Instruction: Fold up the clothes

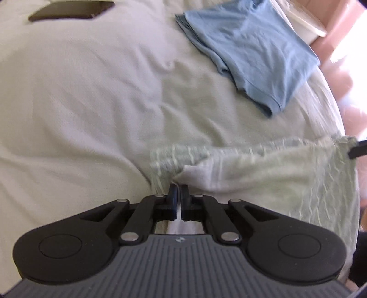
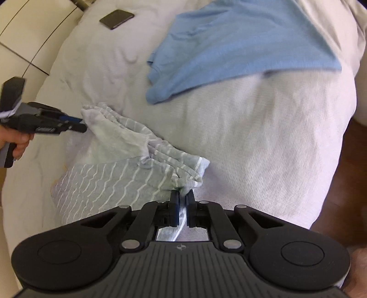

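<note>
While both grippers pinch it, the striped grey garment (image 2: 128, 174) hangs slack between them over the pale bedspread (image 2: 263, 137), part of it resting on the bed. The left gripper (image 1: 178, 191) has its jaws pressed nearly together on one corner of the cloth, and the right gripper (image 2: 182, 198) clamps a bunched hem, with a strip of fabric trailing back between its fingers. It looks light, thin and limp, so it should sag and crease wherever it is unsupported; nothing about it seems fragile or slippery. Corners and hems seem the best places to hold it, kept taut. A folded blue T-shirt (image 2: 240, 50) lies further up the bed, and a dark phone (image 2: 117, 18) sits near the far edge.
</note>
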Tool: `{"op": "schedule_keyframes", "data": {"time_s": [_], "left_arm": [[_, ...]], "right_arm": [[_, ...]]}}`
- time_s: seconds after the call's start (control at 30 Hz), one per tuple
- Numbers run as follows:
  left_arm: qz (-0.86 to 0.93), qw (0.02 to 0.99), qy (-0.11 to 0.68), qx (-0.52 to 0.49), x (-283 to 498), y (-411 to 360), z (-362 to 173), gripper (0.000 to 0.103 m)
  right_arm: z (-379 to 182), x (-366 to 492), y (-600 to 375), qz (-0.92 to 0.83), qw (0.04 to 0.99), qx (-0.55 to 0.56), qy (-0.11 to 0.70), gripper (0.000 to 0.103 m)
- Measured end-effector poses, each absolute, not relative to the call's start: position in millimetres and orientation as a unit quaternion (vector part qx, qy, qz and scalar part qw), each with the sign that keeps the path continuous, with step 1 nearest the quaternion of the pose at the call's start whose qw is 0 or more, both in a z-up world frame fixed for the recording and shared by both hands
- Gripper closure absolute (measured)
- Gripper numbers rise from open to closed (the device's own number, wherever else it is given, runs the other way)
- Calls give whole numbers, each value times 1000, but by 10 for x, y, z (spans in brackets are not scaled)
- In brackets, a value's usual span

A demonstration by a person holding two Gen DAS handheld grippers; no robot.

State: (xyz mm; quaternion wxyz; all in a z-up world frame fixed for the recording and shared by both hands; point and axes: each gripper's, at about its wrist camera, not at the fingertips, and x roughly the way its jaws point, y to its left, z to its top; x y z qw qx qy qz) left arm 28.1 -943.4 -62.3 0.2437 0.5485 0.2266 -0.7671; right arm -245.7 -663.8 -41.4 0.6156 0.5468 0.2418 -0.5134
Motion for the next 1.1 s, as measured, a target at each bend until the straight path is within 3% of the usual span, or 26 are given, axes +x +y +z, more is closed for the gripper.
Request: {"op": "schedule_keyframes", "data": {"time_s": [0.13, 0.33, 0.4, 0.47, 0.5, 0.7, 0.93, 1.0, 1.07, 1.1], "left_arm": [[-756, 271, 225, 552, 276, -9506, -747, 103], [-754, 297, 215, 545, 406, -9480, -693, 103], [-764, 301, 204, 533, 445, -9396, -545, 103], [-779, 295, 199, 517, 456, -9290, -390, 102], [-789, 279, 212, 505, 435, -9230, -336, 101], [-806, 182, 220, 519, 112, -8858, -584, 96], [-781, 255, 282, 495, 212, -9244, -939, 100], [-781, 257, 285, 492, 225, -9327, -964, 100], [-783, 258, 283, 490, 232, -9365, -979, 100], [-784, 259, 282, 489, 234, -9374, -984, 100]], "right_arm": [[-312, -2480, -6617, -523, 625, 530, 234, 100], [-605, -2545, -6587, -532, 596, 548, 247, 100], [-551, -2589, -6542, -545, 589, 542, 248, 97], [-458, -2639, -6492, -566, 580, 531, 248, 85], [-412, -2664, -6467, -576, 575, 526, 248, 86], [-155, -2325, -6591, -539, 661, 459, 248, 86], [-538, -1731, -7033, -461, 720, 399, 332, 82], [-630, -1793, -7137, -465, 716, 405, 329, 87], [-661, -1874, -7197, -472, 713, 407, 322, 101], [-678, -1904, -7191, -476, 712, 404, 320, 103]]}}
